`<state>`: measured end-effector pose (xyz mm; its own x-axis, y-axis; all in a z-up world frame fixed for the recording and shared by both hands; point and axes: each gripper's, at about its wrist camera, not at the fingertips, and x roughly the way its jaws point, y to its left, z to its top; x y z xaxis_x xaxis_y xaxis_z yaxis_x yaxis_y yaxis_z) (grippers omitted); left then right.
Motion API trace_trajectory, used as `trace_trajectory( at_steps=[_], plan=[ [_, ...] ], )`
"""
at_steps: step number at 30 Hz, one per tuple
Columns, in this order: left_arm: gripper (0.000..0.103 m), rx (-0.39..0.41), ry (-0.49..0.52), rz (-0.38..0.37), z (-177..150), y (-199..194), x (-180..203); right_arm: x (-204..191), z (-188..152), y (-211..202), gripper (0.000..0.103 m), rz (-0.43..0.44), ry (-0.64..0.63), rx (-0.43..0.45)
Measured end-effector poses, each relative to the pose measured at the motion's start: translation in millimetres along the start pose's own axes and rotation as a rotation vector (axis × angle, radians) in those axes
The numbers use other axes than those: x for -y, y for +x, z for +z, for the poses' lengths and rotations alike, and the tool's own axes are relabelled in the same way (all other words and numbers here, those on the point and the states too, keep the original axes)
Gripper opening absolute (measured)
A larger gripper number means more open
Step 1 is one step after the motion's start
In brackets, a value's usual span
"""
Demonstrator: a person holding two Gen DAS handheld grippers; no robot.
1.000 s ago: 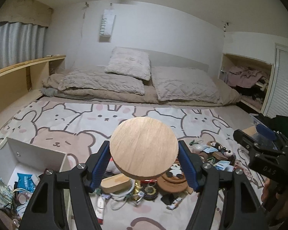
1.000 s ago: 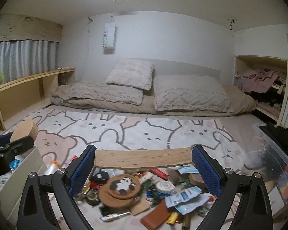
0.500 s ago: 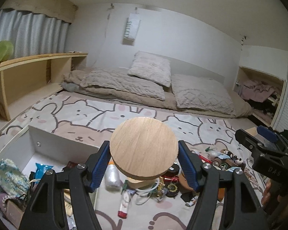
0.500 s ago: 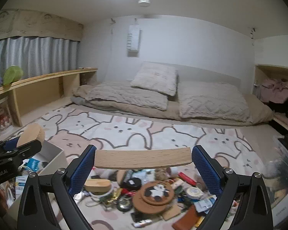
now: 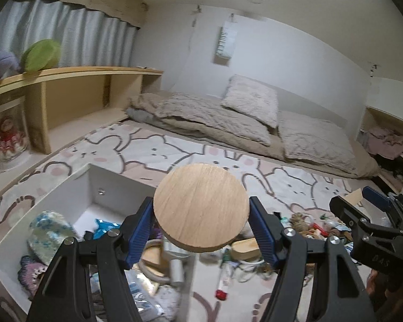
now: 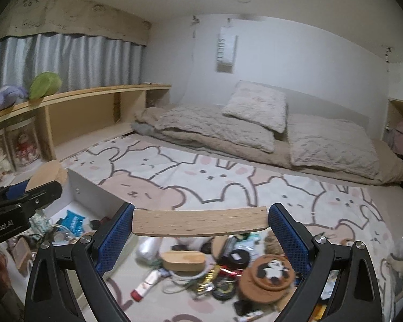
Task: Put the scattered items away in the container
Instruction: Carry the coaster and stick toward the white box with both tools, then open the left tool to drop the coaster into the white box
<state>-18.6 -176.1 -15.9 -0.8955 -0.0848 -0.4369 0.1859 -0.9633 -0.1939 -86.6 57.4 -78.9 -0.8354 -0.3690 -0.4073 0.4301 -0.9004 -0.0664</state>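
Behind left claw (image 5: 201, 225) clamping round wooden disc (image 5: 201, 206), white box (image 5: 94, 185) contents blurred

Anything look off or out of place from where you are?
Nothing damaged or spilled. Each claw, left and right, grips a round wooden disc; loose clutter lies beside the white box.

Left claw (image 5: 201, 230), right claw (image 6: 200, 230) — both seemingly clamped.

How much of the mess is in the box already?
Some is: the white box already holds a blue packet and a patterned pouch. The left gripper clamps a round wooden disc; the right gripper clamps a wooden piece. A big pile, including the panda coaster, waits on the rug.
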Motion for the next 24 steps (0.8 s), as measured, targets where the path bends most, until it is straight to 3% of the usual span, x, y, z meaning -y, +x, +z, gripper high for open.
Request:
trace_trajectory(
  at_steps=[13,24],
  plan=[
    [0.069,-0.058,-0.065,0.133,-14,3,-57,-63,-2,24,0.099,0.111,-0.063,-0.038],
    [0.069,-0.085,-0.112,0.170,-22,2,-92,-107,2,37,0.099,0.171,-0.128,-0.057]
  ],
)
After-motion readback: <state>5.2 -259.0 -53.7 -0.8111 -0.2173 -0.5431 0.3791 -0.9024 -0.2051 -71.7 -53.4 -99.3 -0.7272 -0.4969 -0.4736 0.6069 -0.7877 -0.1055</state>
